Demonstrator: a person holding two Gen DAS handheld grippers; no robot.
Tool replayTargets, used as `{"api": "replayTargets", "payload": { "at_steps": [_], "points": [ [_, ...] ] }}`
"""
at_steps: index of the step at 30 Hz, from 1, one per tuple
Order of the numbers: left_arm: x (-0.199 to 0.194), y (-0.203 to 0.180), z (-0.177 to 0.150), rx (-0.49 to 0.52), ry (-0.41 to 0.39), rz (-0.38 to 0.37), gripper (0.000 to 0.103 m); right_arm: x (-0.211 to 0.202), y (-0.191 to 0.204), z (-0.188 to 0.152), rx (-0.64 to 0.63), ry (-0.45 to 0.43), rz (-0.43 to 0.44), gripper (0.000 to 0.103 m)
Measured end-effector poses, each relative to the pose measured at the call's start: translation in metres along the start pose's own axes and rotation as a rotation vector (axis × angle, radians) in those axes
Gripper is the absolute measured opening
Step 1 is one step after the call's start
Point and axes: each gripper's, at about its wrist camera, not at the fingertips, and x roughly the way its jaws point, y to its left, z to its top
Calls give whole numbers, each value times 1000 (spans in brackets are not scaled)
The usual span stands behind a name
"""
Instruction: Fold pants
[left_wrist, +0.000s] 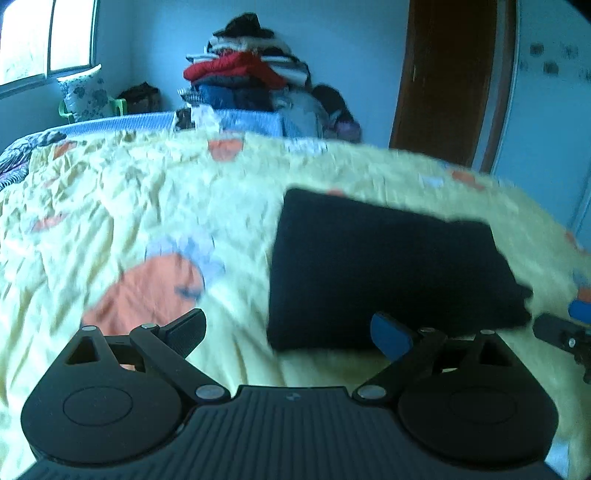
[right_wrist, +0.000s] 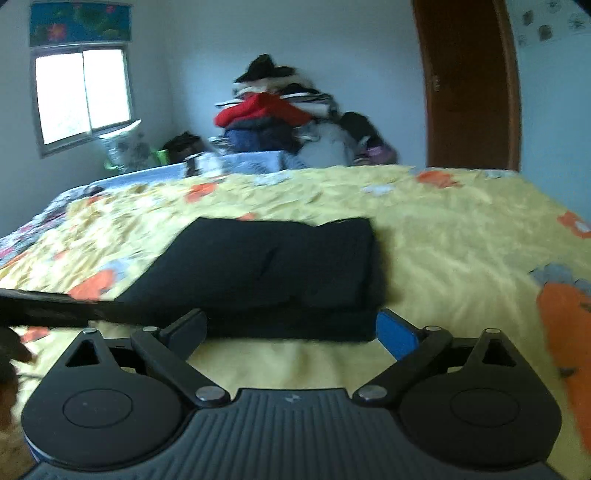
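Left wrist view: pants sit folded in a dark rectangle on the bed, ahead-right of the left gripper; jaws spread, empty. Right wrist view: the right gripper is just short of the near edge, jaws released. Long axis runs left-right. Probably soft, light, floppy; pinch a thick folded edge.
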Motion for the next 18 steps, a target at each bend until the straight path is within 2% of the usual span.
{"api": "replayTargets", "payload": {
  "at_steps": [2,3,4,7,9,10,11,14,16,18],
  "points": [
    [7,1,9,5,-11,-7,97,10,-5,7,-39,2,-12,83],
    [12,-1,13,16,-8,-17,97,15,-6,9,-52,10,-12,68],
    [17,-3,15,25,-2,-23,96,22,-7,12,-60,24,0,57],
    [28,-10,19,50,1,-43,94,41,-10,16,-66,47,38,51],
    [34,-16,20,73,-12,-64,93,53,-8,16,-85,72,17,51],
    [36,-19,21,90,-17,-75,93,59,-7,15,-96,93,3,46],
    [41,-23,21,121,-19,-77,94,64,-7,12,-109,115,-7,44],
    [66,-32,15,235,64,2,91,66,-8,5,-153,130,-7,44],
    [68,-26,13,224,72,-12,89,59,-14,13,-105,122,22,45],
    [61,-18,24,182,46,-43,88,55,-26,27,-42,61,75,45]
  ]
}}
